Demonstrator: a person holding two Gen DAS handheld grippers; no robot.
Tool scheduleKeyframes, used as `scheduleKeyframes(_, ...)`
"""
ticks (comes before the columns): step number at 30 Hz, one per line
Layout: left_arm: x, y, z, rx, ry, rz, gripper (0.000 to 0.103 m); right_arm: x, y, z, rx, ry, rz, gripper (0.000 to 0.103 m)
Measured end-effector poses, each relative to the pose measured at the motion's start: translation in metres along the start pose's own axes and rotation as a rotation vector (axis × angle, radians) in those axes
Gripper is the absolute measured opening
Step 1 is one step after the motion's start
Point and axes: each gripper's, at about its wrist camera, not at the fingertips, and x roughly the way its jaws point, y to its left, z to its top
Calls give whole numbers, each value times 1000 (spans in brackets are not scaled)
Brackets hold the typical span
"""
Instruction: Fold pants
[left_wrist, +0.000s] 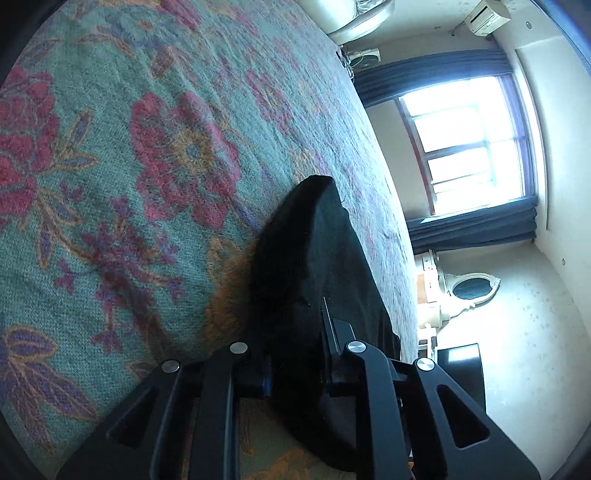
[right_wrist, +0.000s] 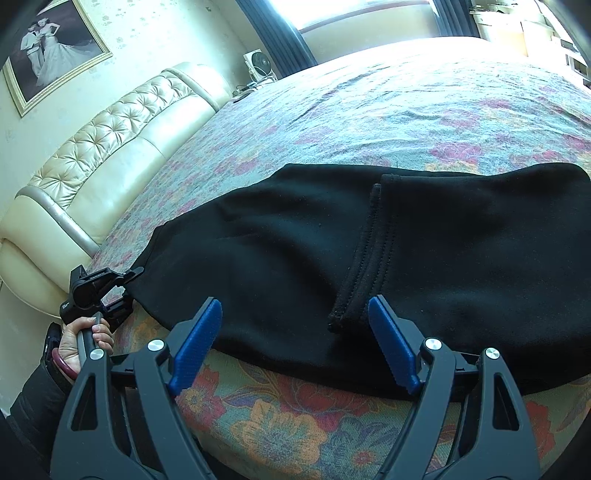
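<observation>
The black pants (right_wrist: 295, 258) lie partly folded on the floral bedspread (right_wrist: 369, 122), near the bed's front edge, with a stitched hem (right_wrist: 365, 254) laid across the top layer. The left gripper (left_wrist: 295, 354) is clamped on the left edge of the cloth, its jaws closed over the dark fabric, which rises in a fold ahead of it. The right gripper (right_wrist: 295, 347) hovers just above the front edge with its blue pads (right_wrist: 195, 350) wide apart, holding nothing. To do this step well, the right one should probably come down on the front edge near the hem and pinch both layers squarely before any lift, so that the two grips carry the cloth evenly and the fold lands flat. Little stands in the way: the tufted cream headboard (right_wrist: 110, 147) runs along the left, a small white fan (right_wrist: 260, 62) sits beyond it, and a framed wedding photo (right_wrist: 51, 44) hangs above, all well apart from the pants.
</observation>
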Motion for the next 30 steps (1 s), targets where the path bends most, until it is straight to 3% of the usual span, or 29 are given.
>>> scheduleKeyframes(2,-4,-14,-1,33,-24,2,18,-6,-4,1,7,-8,-3,82)
scheduleKeyframes(5,-12,-46,-7,163,-57,12,17,-17,-10,-1,21,-26,-10,82)
scheduleKeyframes(10,-18,-113,-28,352,-89,-33,17,-30,-25,-1,58,-46,-15,82)
scheduleKeyframes(17,3,-188,-98,633,-27,-57,17,-44,-43,-2,118,-70,1,82)
scheduleKeyframes(23,42,-215,-156,807,50,-37,18,-53,-50,-1,138,-89,17,82)
scheduleKeyframes(30,84,-216,-217,960,132,24,18,-56,-68,5,228,-93,89,82)
